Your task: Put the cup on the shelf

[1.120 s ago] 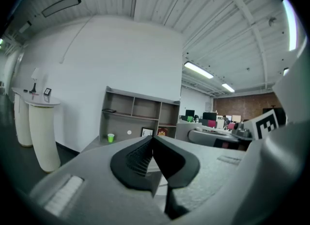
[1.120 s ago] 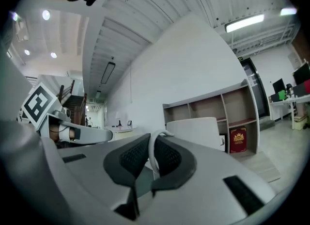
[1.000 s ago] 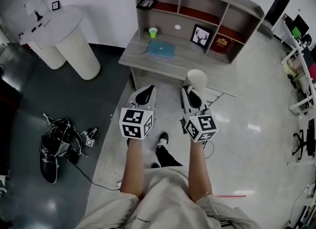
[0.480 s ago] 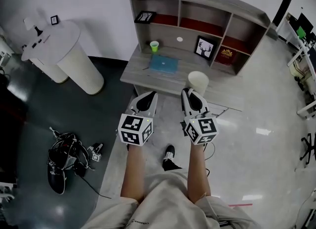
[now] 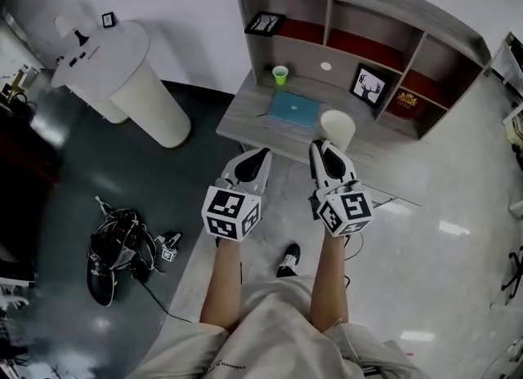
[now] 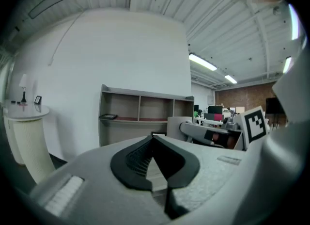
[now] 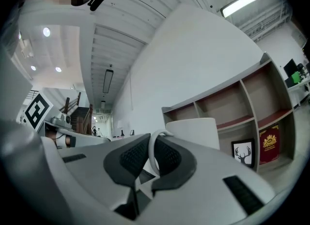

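A white cup (image 5: 337,128) hangs over the front edge of the grey desk (image 5: 245,120), and my right gripper (image 5: 323,148) is shut on its thin handle. In the right gripper view the handle (image 7: 152,157) is pinched between the dark pads, with the cup body (image 7: 193,132) just past the right gripper (image 7: 154,139). My left gripper (image 5: 260,154) floats beside it on the left, shut with nothing in it; in the left gripper view its tips (image 6: 152,137) meet. The grey shelf unit (image 5: 359,10) stands at the back of the desk, also in view as the shelf unit (image 7: 227,107).
On the desk lie a blue notebook (image 5: 295,109), a small green cup (image 5: 280,74), a deer picture (image 5: 369,84) and a red box (image 5: 407,101). A black frame (image 5: 265,23) sits in the upper left compartment. A round white stand (image 5: 122,67) and tangled cables (image 5: 122,247) are at left.
Both grippers and the cup have come closer to the desk and shelf. The person has stepped forward, and the whole scene has shifted right in the head view.
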Demonstrator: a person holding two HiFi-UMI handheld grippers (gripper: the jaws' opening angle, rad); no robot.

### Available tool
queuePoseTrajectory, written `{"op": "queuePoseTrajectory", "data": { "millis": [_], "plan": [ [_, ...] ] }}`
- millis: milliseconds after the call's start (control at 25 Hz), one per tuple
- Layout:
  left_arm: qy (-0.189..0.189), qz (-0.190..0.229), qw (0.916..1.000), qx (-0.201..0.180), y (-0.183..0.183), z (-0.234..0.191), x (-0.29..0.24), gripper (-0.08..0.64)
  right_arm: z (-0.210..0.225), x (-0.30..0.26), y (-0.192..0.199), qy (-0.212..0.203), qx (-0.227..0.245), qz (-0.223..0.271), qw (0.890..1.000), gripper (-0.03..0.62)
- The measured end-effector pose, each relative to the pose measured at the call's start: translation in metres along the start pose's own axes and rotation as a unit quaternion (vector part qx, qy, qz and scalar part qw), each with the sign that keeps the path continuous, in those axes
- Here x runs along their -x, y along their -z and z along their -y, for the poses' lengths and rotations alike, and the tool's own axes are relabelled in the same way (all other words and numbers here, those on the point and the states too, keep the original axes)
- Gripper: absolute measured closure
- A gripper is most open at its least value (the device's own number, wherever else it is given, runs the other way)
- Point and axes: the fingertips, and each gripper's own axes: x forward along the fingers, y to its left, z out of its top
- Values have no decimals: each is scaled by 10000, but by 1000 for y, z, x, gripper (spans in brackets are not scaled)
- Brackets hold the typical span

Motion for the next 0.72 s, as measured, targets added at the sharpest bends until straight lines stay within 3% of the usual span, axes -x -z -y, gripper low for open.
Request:
{"op": "queuePoseTrajectory", "data": {
  "millis": [80,240,520,720],
  "plan": [
    [-121,-93,9998,-151,3,-7,-8,550,4,-9,1,33,137,34,9999,560],
    [-301,42,9994,147,3,-21,-20,551,12,-21,7,36,438,-56,9990,561],
    [-279,146,9981,527,9,-36,-31,550,24,-42,8,276,474,5,9985,560],
    [-72,116,9990,436,13,-42,-54,551,27,-61,14,156,495,-103,9986,560]
  ]
}}
